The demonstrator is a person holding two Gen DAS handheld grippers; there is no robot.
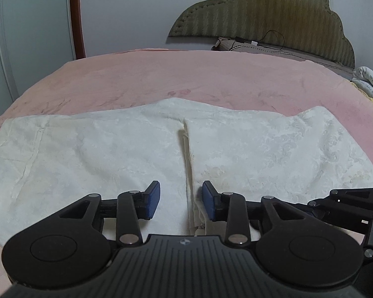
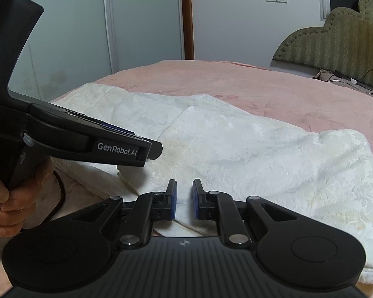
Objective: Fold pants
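Left side first: the white pants (image 1: 112,149) lie spread across the pink bedspread (image 1: 161,74), one layer folded over so that a cloth edge runs down the middle of the left wrist view. We read the task as partly done, with at least one fold left.

The left gripper (image 1: 181,200) hovers over that edge with its jaws apart and nothing pressed between the blue pads (image 1: 153,200); the folded edge sits in the gap but is not gripped.

To the right, the right gripper (image 2: 184,198) has its jaws almost closed at the near hem. A thin fold of the pants seems to sit between them (the pads hide the contact, so we judge a pinch rather than see one). The left gripper's body and the hand (image 2: 10,193) holding it show at the left of that view.

Risks from here:
- One-sided hold. If only the right gripper lifts, the cloth will likely drag and skew the fold.
- Layer pick-up. The left gripper could catch one layer only, so the stack peels apart.
- The plush fabric may slip from a shallow pinch.
- The two grippers are close; a crossing move could knock them together.
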